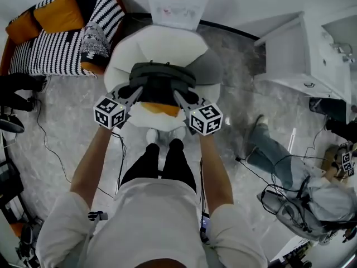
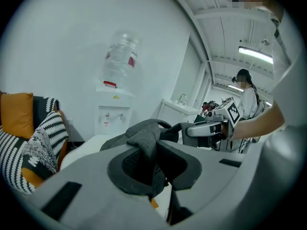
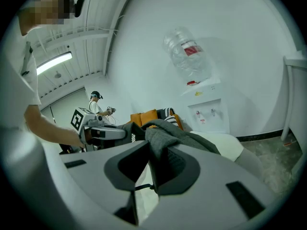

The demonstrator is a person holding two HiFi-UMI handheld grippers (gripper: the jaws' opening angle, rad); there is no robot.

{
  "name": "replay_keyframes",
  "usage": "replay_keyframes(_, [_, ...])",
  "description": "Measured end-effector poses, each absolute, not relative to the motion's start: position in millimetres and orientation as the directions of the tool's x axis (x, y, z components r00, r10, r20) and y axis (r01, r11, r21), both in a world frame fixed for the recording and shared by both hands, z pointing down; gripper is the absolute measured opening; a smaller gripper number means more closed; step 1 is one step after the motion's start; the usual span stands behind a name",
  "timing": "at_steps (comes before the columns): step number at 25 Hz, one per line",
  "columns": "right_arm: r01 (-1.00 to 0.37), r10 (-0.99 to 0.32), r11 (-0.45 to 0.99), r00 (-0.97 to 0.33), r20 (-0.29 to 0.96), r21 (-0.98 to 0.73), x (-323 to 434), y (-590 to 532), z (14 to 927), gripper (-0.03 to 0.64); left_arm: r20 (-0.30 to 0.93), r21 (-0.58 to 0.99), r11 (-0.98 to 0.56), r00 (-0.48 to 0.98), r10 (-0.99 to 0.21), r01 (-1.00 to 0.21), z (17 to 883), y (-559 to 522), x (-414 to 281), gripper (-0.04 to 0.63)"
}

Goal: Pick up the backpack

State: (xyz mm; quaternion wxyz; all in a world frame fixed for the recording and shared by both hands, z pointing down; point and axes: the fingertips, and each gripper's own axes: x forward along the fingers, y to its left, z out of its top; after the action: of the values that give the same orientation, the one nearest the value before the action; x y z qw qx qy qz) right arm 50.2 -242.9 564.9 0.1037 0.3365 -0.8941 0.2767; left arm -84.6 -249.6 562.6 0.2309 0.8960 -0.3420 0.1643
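Both the left gripper [image 1: 135,92] and right gripper [image 1: 178,96] pinch thin fabric folds of the backpack [image 1: 162,80] over the beanbag's [image 1: 209,66] front half, so its hanging weight may drag a fold free.

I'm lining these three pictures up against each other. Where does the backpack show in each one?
Head view: the backpack is at upper centre, dark grey.
Left gripper view: its grey fabric is at lower centre, pinched in the left gripper.
Right gripper view: its fabric is at lower centre, pinched in the right gripper.
Shared landmark: the water dispenser stands behind the backpack in all three.
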Motion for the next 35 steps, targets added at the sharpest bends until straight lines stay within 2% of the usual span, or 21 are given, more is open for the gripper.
replay_keyframes(10, [-0.672,-0.589,0.626,-0.74,0.325,-0.396,66.0,-192.9,486.8,0.06,0.392,0.31,-0.689,0.749,-0.535,-0.655,485.8,-198.8,-67.2,0.043])
replay_keyframes(35, [-0.65,-0.618,0.684,-0.757,0.212,-0.331,67.9,-214.9,359.7,0.06,0.218,0.238,-0.748,0.785,-0.58,-0.619,357.6,-224.9,-64.5,0.043])
